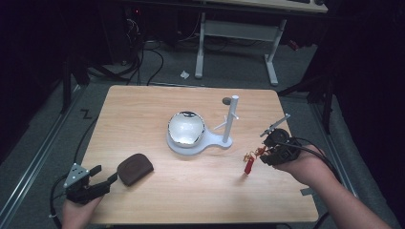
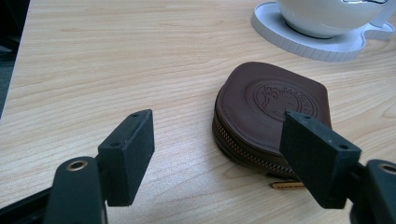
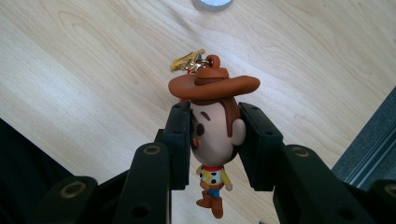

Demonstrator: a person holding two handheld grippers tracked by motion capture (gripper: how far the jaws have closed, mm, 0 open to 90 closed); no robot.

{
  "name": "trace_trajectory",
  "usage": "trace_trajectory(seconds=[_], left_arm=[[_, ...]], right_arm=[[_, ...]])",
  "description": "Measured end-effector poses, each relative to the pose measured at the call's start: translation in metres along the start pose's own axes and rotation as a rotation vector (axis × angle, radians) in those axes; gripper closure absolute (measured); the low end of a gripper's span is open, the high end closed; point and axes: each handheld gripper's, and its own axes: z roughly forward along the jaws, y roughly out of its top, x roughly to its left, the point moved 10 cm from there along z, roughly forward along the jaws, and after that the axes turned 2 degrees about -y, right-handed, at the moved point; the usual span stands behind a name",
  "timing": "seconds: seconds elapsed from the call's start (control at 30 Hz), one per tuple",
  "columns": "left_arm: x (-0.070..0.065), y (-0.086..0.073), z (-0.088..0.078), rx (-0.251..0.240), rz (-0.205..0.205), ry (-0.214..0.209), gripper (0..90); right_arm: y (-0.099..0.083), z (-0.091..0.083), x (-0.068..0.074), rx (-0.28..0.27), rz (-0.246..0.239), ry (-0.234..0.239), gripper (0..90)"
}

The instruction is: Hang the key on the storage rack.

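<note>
Right gripper view: the right gripper (image 3: 215, 140) clamps a cowboy figure keychain (image 3: 214, 135) by its head, both pads pressed to its sides, hat above the jaws, body dangling below, clear of the wooden table (image 3: 84, 70). The left gripper (image 2: 219, 149) rests open, the brown zip pouch (image 2: 271, 112) just beyond its jaws.

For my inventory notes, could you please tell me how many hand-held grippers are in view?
2. The left hand-held gripper rests open by the brown pouch; the right hand-held gripper clamps a cowboy keychain figure above the table's right side.
</note>
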Motion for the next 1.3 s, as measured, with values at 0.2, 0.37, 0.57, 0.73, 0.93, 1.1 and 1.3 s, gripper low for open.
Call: trace_trajectory(seconds=[0.2, 0.37, 0.57, 0.73, 0.93, 1.1, 1.3], left_arm=[[-0.001, -0.002, 0.001, 0.006, -0.004, -0.005, 26.7], [-0.001, -0.001, 0.001, 0.007, -0.004, -0.008, 26.7], [-0.001, -0.001, -0.001, 0.001, -0.006, -0.009, 26.8], [-0.001, -0.001, 0.000, 0.003, -0.008, -0.011, 26.8], [0.000, -0.001, 0.000, 0.001, -0.010, -0.012, 26.9], [-0.001, -0.002, 0.000, 0.006, -0.010, -0.015, 27.0], [0.000, -0.002, -0.001, 0.003, -0.014, -0.016, 27.0]], right_arm=[[0.005, -0.008, -0.002, -0.008, 0.014, -0.010, 66.7], [0.007, -0.011, -0.004, -0.002, 0.006, -0.018, 66.7], [0.014, -0.016, -0.006, -0.008, 0.000, -0.027, 66.7], [0.020, -0.019, -0.008, -0.017, -0.005, -0.033, 66.8], [0.026, -0.021, -0.010, -0.020, -0.006, -0.033, 66.8], [0.033, -0.022, -0.012, -0.027, 0.002, -0.021, 66.8], [0.045, -0.027, -0.014, -0.030, -0.005, -0.025, 66.7]])
